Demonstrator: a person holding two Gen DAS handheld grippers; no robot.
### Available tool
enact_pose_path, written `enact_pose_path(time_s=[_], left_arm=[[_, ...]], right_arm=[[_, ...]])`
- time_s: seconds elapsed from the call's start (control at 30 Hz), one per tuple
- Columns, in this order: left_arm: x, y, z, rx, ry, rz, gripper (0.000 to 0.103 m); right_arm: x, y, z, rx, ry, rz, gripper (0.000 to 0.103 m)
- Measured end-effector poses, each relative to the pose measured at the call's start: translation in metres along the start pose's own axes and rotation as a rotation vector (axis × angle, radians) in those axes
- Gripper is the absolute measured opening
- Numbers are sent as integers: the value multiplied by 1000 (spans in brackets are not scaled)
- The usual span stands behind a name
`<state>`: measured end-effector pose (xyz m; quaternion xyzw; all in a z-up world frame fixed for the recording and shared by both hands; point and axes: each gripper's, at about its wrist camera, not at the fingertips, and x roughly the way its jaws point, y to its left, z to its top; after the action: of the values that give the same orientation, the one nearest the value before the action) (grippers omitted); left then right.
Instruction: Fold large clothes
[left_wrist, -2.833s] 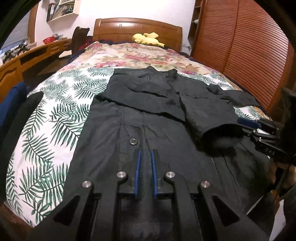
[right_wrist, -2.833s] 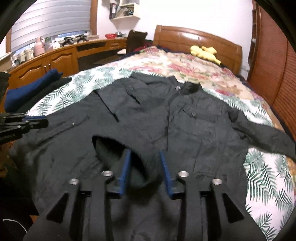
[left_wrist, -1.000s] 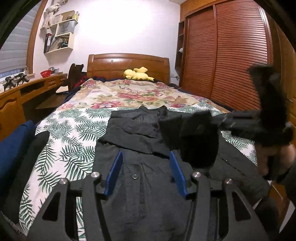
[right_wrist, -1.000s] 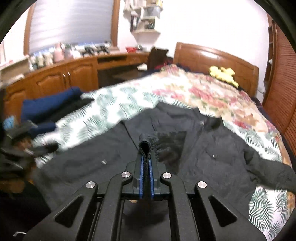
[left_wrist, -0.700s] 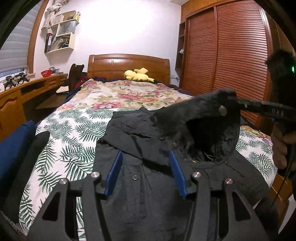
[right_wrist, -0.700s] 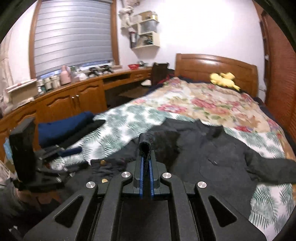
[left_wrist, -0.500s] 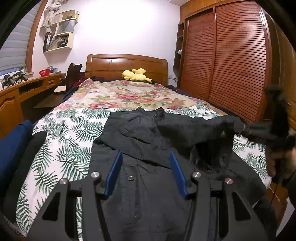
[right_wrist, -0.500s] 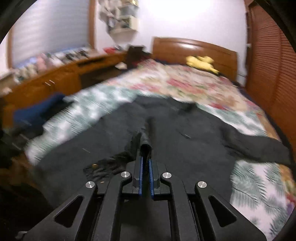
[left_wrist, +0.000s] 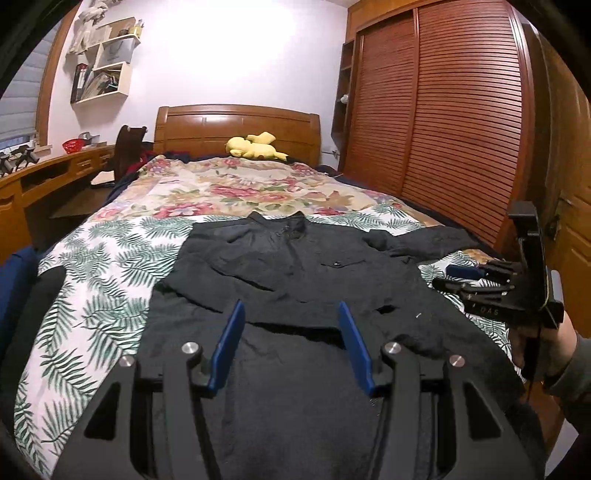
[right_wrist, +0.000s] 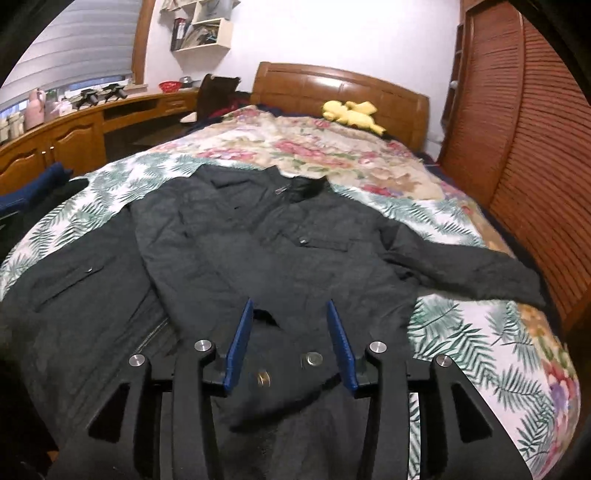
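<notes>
- Since a second ago, the right gripper (right_wrist: 290, 339) has let go of the sleeve cuff it held pinched; its fingers have just been opening and now stand partly apart, pressing on nothing, with the cuff lying loose below them.
- Two round metal snap studs (right_wrist: 312, 359) show on that cuff between the blue pads.
- Left gripper (left_wrist: 291, 347) stands about half open as before, its blue pads (left_wrist: 226, 349) clear of the cloth and holding nothing.
- Black jacket (left_wrist: 295, 266) lies spread flat on the bed (left_wrist: 92, 280), collar toward the headboard, one sleeve folded across the chest and the other stretched out toward the wardrobe side (right_wrist: 461, 269).
- Its fabric is dark, matte and lightly creased, with a flapped chest pocket closed by a small stud (right_wrist: 302, 242) and a zip along the front edge.
- Bedspread has green palm fronds on white near the jacket and a pink floral print beyond it.
- In the left wrist view the right gripper's black body (left_wrist: 491, 291) bears pale characters that look like "045", not fully legible, with a hand (left_wrist: 554, 347) behind it.
- Yellow plush toy (left_wrist: 255, 146) rests by the glossy wooden headboard (left_wrist: 236, 125); slatted reddish wardrobe doors (left_wrist: 443, 122) fill the right.
</notes>
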<state>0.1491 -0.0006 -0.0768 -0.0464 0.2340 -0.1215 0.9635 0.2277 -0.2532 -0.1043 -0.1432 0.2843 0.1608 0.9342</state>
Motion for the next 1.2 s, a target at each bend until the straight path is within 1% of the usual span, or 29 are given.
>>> enact_pose_path(time_s=[0.2, 0.33, 0.5, 0.53, 0.57, 0.63, 0.73, 0.87, 0.97, 1.2], left_arm=[[20, -24, 6, 20, 15, -28, 52], [34, -39, 6, 25, 31, -43, 52], [51, -64, 4, 62, 49, -62, 52], [52, -67, 4, 66, 50, -65, 52], [55, -71, 3, 71, 53, -67, 52], [58, -76, 3, 74, 56, -72, 52], [60, -84, 0, 82, 59, -79, 52], [64, -90, -3, 93, 72, -85, 52], [66, -93, -5, 98, 76, -91, 52], [70, -94, -7, 98, 89, -101, 52]], right_arm=[[-3, 1, -9, 0, 16, 55, 42], [-13, -9, -17, 4, 7, 45, 42], [-22, -34, -27, 34, 4, 15, 42], [-23, -41, -29, 44, 6, 10, 46], [-24, -47, -30, 51, 8, 8, 52], [-24, -62, -34, 60, 10, -13, 58], [-18, -83, -36, 70, 23, -42, 64], [-2, -116, -36, 130, 60, -57, 64], [12, -150, -33, 213, 82, -49, 64], [47, -231, -25, 429, 124, -68, 64]])
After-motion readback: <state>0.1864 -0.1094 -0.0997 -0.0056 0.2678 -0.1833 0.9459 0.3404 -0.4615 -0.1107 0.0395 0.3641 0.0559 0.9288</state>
